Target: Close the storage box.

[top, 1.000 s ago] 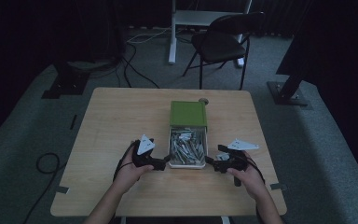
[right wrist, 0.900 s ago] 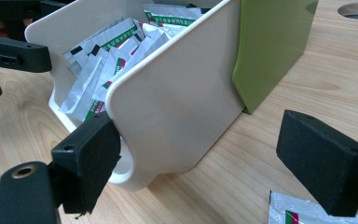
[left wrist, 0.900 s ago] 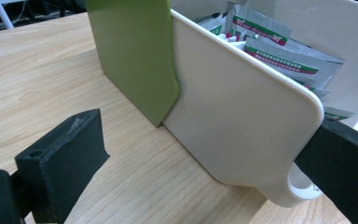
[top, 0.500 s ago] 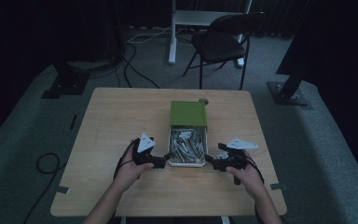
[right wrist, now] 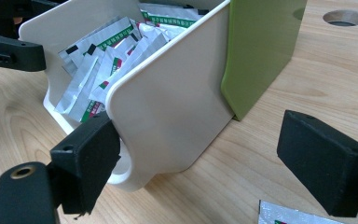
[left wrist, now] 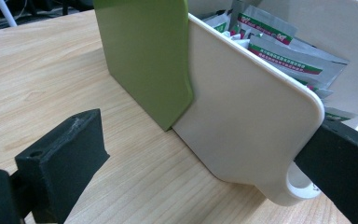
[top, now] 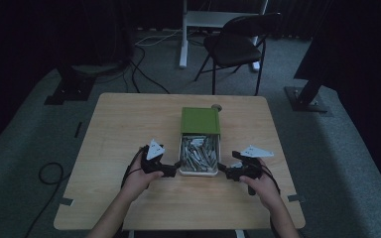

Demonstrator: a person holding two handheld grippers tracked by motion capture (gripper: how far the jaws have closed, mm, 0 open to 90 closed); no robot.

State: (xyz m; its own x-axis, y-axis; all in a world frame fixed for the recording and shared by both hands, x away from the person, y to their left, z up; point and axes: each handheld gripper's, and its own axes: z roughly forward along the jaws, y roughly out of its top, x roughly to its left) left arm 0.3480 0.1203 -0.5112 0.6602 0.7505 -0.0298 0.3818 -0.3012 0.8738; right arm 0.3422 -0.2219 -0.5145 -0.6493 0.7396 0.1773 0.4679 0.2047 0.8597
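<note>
A green box (top: 200,120) stands mid-table with its white drawer (top: 181,159) pulled out toward me, holding several foil sachets (top: 198,151). My left gripper (top: 172,171) is at the drawer's near left corner and stands open; in the left gripper view (left wrist: 200,177) the drawer's side wall (left wrist: 242,116) sits between the jaws, close to the right one. My right gripper (top: 225,170) is at the near right corner, also open (right wrist: 205,163). There the drawer's rounded corner (right wrist: 168,126) lies against the left jaw, and the green box (right wrist: 256,51) is behind it.
One loose sachet (right wrist: 298,215) lies on the wooden table (top: 129,129) under my right gripper. A round hole (right wrist: 345,17) in the tabletop sits behind the box. A folding chair (top: 238,47) and cables are on the floor beyond the table's far edge.
</note>
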